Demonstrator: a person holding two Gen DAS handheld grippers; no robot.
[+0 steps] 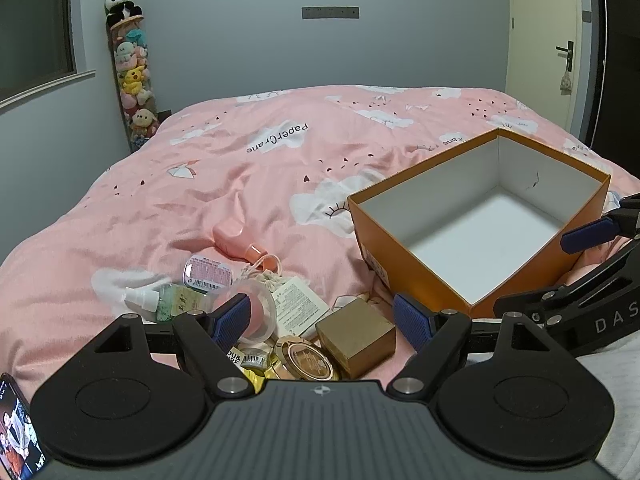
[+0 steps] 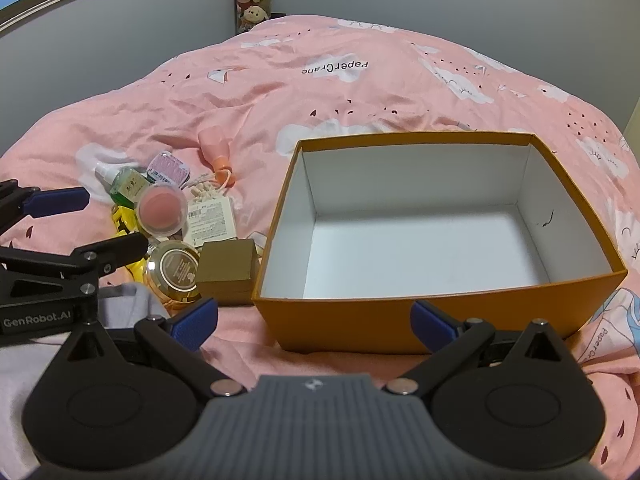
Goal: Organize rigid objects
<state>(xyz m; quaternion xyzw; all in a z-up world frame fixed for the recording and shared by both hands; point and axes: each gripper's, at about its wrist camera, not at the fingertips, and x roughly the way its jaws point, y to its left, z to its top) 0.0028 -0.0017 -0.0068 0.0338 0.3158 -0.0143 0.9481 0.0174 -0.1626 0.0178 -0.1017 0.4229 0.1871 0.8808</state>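
An open orange box with an empty white inside sits on the pink bed. Left of it lies a pile of small items: a gold cube box, a round gold compact, a clear round case with a pink puff, a green spray bottle, a small tin and a pink bottle. My left gripper is open above the pile. My right gripper is open and empty before the box's near wall.
The pink duvet covers the whole bed. A tube of plush toys stands in the far left corner. A door is at the right. A phone lies at the lower left. Grey cloth lies near the pile.
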